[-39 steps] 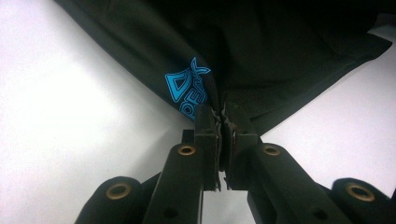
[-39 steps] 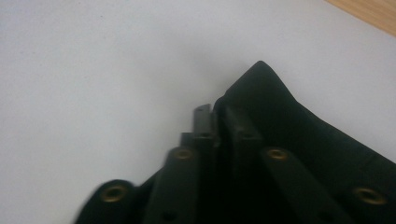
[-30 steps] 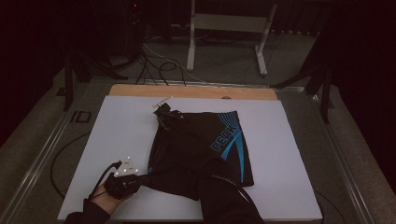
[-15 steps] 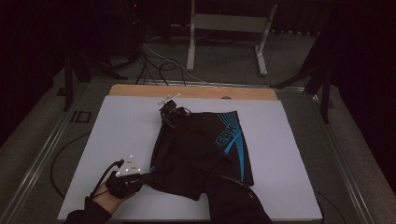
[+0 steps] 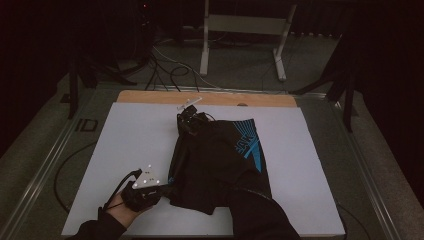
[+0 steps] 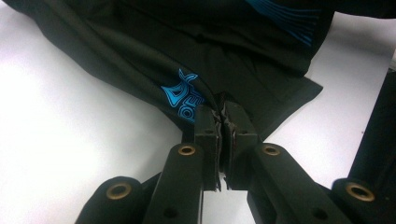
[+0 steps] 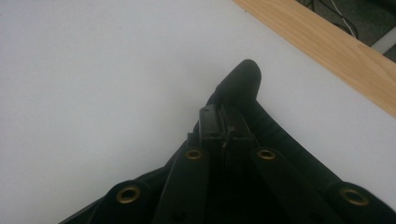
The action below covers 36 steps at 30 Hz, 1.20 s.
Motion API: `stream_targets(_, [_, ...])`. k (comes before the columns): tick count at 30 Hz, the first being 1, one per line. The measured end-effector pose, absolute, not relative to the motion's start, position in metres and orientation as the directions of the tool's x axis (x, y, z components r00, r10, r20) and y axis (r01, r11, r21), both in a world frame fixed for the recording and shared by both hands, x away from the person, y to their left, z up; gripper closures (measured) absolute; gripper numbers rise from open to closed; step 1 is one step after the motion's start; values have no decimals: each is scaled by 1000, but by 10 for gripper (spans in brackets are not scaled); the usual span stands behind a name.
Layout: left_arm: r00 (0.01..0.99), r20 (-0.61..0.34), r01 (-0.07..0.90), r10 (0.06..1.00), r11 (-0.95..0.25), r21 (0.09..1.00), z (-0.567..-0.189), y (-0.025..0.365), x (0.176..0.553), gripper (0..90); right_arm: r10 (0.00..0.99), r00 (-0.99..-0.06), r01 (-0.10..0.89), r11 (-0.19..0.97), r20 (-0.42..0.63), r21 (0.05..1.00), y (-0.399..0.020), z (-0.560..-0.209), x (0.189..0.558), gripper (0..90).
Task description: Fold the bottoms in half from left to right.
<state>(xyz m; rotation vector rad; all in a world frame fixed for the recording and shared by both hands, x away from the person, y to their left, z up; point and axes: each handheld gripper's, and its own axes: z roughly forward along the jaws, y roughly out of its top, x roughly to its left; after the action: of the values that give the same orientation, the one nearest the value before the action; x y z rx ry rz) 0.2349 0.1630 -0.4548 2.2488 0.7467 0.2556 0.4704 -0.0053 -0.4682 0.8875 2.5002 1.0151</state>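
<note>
Both my grippers clamped shut on the black shorts (image 5: 215, 165): left gripper (image 6: 220, 122) on near hem, right gripper (image 7: 224, 122) on far corner. Thin pinches; uneven pull could slip the fabric free.

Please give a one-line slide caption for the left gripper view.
Left gripper shut on the hem of black shorts with blue print.

My grippers are matte black — the left gripper (image 6: 221, 114) and right gripper (image 7: 225, 114) both have brass-ringed holes along their arms. A grey three-cornered plate (image 5: 146, 178) with pale dots tops the left; dark sleeves (image 5: 260, 217) cover my forearms.
</note>
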Motion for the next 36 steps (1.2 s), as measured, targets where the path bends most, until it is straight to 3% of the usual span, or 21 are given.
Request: stream_targets(36, [882, -4, 329, 471, -611, 720, -432, 101, 244, 859, 711, -700, 445, 506, -65, 739, -79, -441, 465, 892])
